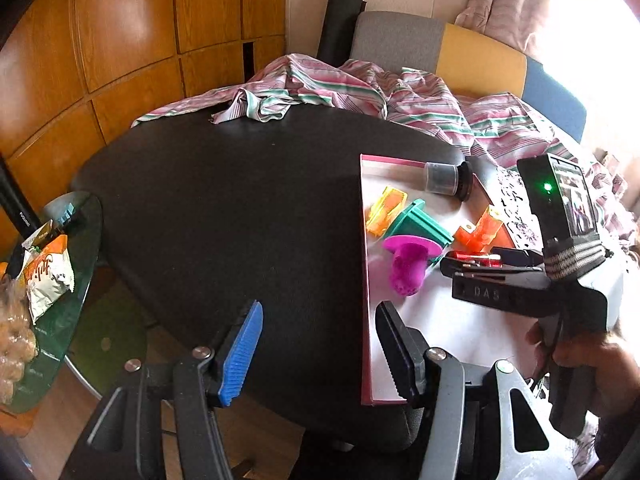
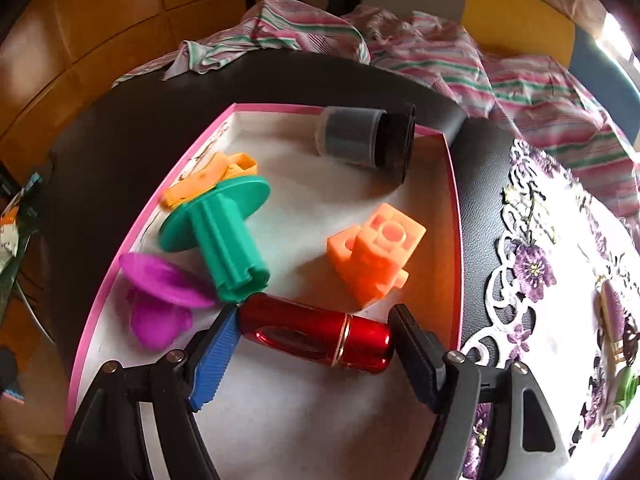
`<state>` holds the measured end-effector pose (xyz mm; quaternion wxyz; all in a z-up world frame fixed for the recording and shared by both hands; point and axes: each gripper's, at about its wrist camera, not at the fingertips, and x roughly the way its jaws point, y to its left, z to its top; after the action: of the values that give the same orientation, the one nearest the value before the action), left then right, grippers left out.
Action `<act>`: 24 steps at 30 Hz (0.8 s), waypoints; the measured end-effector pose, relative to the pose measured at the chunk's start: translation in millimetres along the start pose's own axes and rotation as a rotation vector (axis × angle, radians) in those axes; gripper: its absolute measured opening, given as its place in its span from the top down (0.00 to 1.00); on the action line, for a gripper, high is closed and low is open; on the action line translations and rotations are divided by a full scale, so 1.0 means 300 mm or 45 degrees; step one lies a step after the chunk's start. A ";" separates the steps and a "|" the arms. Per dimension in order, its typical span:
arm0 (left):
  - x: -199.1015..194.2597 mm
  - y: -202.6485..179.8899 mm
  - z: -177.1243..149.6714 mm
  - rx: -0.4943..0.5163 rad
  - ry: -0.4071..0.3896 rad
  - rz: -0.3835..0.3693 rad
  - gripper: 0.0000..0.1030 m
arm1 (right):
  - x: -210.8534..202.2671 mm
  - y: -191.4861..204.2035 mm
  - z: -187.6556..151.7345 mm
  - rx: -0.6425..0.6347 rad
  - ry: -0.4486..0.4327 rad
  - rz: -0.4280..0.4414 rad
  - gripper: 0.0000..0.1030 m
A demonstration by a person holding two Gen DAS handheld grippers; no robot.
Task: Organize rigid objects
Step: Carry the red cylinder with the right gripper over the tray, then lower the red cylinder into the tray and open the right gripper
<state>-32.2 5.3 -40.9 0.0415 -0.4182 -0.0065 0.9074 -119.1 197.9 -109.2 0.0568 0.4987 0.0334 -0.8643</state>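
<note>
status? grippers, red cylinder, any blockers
Right gripper shut on red cylinder over pink-rimmed tray. Left gripper open, empty. Green flanged piece sits close ahead.

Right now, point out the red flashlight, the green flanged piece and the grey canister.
red flashlight (image 2: 320, 334): right wrist view, middle of its body.
green flanged piece (image 2: 230, 252): right wrist view, on its ribbed stem.
grey canister (image 2: 348, 136): right wrist view, on its grey side.

A wide stretch of the black table (image 1: 224, 200) is lying bare, from its left edge to the pink-rimmed tray (image 1: 366, 280), with crumpled striped cloth (image 1: 320, 88) crowding the far edge. Inside the tray, the teal part (image 2: 224, 236), magenta part (image 2: 160, 296), orange block (image 2: 376, 252) and grey cylinder (image 2: 360, 140) are blocking its far half. The red cylinder (image 2: 320, 336) is lying across the middle, leaving white floor open toward the near edge.
</note>
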 end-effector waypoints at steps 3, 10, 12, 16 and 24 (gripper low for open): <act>-0.008 -0.001 0.000 0.002 -0.005 0.001 0.42 | -0.031 0.006 -0.016 -0.011 -0.017 0.014 0.26; -0.028 -0.005 0.003 0.009 -0.021 0.003 0.42 | -0.114 0.016 -0.044 -0.013 -0.080 0.042 0.26; -0.031 -0.009 0.003 0.012 -0.024 0.006 0.42 | -0.131 0.020 -0.042 -0.009 -0.093 0.056 0.26; -0.038 -0.015 0.001 0.021 -0.026 0.006 0.42 | -0.184 0.017 -0.046 -0.010 -0.140 0.061 0.26; -0.061 -0.043 0.001 0.053 -0.049 0.001 0.42 | -0.300 -0.069 -0.064 0.062 -0.242 0.047 0.26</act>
<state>-19.6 16.8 -26.3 0.0498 -0.3999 0.0119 0.9151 -60.9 226.3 -41.0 0.0635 0.4163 -0.0026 -0.9070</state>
